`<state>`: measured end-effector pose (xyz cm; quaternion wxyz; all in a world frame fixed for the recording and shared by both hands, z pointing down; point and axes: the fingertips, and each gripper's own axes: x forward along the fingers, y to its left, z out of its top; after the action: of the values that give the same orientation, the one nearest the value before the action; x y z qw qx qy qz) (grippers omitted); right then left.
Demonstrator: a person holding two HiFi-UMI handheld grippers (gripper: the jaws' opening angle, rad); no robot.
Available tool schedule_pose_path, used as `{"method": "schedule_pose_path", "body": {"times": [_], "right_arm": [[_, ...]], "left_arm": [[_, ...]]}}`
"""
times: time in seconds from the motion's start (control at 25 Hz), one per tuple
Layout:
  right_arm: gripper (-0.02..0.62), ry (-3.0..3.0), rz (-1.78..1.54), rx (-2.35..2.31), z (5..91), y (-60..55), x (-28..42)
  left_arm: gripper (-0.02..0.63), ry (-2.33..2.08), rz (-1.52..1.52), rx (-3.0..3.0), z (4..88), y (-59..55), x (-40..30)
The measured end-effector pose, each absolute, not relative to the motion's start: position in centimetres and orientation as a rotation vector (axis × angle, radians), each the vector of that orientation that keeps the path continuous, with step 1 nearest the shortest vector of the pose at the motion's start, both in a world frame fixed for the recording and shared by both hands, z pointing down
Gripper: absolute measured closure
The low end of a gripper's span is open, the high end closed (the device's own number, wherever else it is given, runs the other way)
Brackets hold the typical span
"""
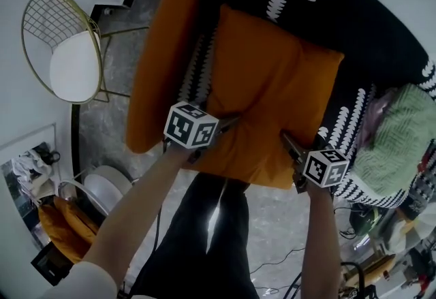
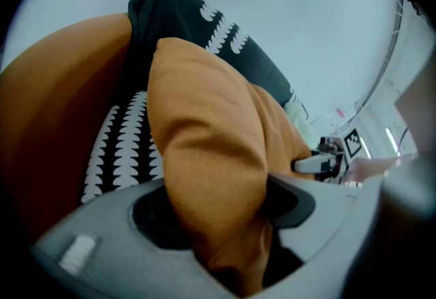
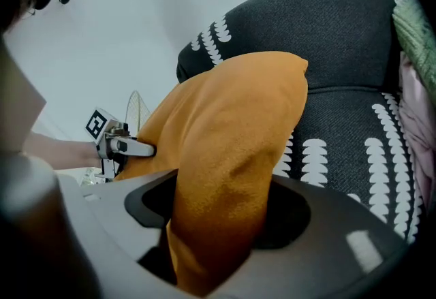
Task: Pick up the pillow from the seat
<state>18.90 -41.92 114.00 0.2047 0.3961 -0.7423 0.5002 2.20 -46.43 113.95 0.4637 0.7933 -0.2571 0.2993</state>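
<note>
In the head view, the orange pillow (image 1: 272,93) is lying on the seat (image 1: 340,11) of a dark armchair with white marks. The left gripper (image 1: 228,122) is holding the pillow's near edge on one side. The right gripper (image 1: 289,142) is holding the same edge on the other side. A wire chair (image 1: 65,45) is standing off to the left, and a green knitted cloth (image 1: 395,144) is lying at the right.

In the left gripper view, the left gripper (image 2: 225,223) is pinching a thick fold of the pillow (image 2: 204,127) between its two jaws. The pillow is standing up on its edge here, with the seat (image 2: 122,148) beside it.

In the right gripper view, the right gripper (image 3: 218,219) is squeezing its own fold of the pillow (image 3: 231,127) between its jaws too.

So the grabbing part is looking done. The lifting seems to be only starting, because the far side of the pillow is probably resting on the seat. Lifting it clear is the part left.

No words are showing anywhere, only black and white squares on the gripper cubes.
</note>
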Motion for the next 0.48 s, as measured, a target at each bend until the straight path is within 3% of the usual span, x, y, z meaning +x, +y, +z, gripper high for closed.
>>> {"method": "schedule_pose_path", "body": {"times": [0.48], "right_arm": [[0.284, -2.111, 1.387, 1.091, 106.9, -39.2, 20.5]], "left_arm": [[0.311, -0.665, 0.718, 1.962, 106.7, -43.4, 3.9]]}}
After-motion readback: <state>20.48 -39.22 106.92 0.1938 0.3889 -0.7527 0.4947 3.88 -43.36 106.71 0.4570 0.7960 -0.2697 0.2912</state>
